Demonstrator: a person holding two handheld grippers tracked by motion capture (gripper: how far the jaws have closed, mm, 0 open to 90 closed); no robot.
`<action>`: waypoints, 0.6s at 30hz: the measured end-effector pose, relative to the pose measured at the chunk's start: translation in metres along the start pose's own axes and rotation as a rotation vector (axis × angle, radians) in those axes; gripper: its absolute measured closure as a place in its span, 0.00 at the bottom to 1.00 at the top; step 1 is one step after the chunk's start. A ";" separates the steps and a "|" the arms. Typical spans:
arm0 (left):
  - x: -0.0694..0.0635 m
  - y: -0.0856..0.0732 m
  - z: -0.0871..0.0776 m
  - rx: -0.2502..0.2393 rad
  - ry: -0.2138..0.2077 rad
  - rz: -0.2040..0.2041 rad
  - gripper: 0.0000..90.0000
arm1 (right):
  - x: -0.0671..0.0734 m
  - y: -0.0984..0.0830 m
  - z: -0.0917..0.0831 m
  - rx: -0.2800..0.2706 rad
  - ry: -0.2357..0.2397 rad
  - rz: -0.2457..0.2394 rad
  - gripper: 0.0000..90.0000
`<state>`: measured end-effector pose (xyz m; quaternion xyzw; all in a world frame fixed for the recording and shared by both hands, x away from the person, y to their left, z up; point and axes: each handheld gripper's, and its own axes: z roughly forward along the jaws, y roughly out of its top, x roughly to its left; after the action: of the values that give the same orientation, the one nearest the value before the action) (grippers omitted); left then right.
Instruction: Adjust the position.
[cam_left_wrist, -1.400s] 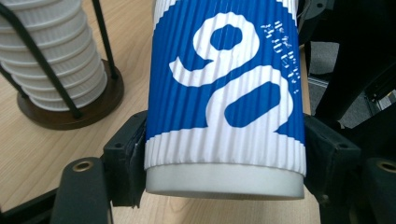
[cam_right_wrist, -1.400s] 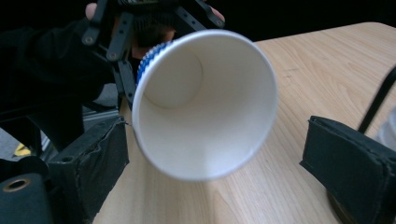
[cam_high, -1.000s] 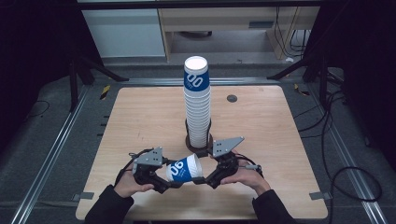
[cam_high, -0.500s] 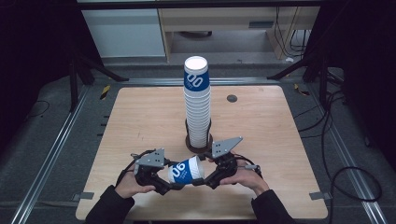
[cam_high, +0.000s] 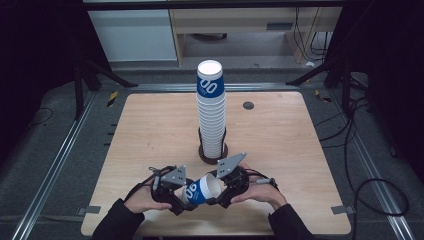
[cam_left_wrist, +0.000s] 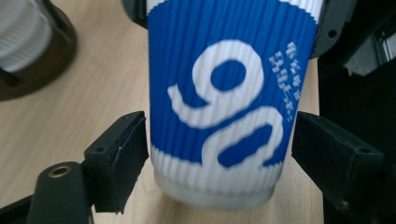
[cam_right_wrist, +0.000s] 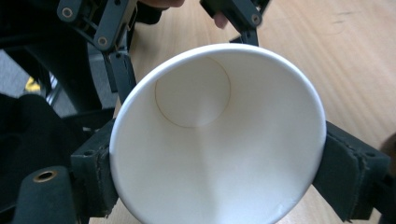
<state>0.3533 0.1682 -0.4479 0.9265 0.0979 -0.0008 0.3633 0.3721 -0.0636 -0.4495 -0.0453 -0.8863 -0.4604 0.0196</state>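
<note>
A blue and white ribbed paper cup (cam_high: 201, 189) lies on its side between the two grippers near the 6 o'clock edge of the light wooden table (cam_high: 150, 130). In the high view the left gripper (cam_high: 181, 199) is at the cup's bottom end, at its 9 o'clock side, and the right gripper (cam_high: 216, 194) is at its open mouth, at its 3 o'clock side. A tall stack of the same paper cups (cam_high: 211, 115) stands in a round dark holder (cam_high: 213, 154) in the middle of the table, at 12 o'clock from the held cup. The left gripper view shows what the high view cannot: the big white number on the blue band of the cup (cam_left_wrist: 229, 93), and the two black jaws on each side of the cup's lower part. The jaw at 9 o'clock touches the cup wall, but a thin gap shows at the 3 o'clock jaw, so I cannot tell if this gripper is squeezing. The right gripper view looks straight into the cup's white inside (cam_right_wrist: 215, 135) down to its round bottom. Here the jaws have just been closing and now press on the rim from 9 o'clock and 3 o'clock, so the right gripper is holding the cup. The left gripper (cam_right_wrist: 182, 28) shows behind the cup at 12 o'clock.
</note>
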 end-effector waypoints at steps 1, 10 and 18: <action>-0.001 0.000 0.003 0.015 0.001 0.005 0.20 | 0.000 0.000 0.000 0.000 0.000 0.000 0.17; -0.002 -0.001 0.007 0.048 -0.009 0.014 0.31 | 0.003 0.001 0.005 0.021 0.018 -0.021 0.16; 0.006 -0.003 -0.009 -0.064 0.030 -0.030 0.31 | -0.003 0.004 -0.011 -0.097 -0.057 0.013 0.09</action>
<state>0.3577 0.1770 -0.4440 0.9127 0.1171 0.0107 0.3914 0.3752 -0.0705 -0.4406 -0.0650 -0.8628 -0.5014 -0.0049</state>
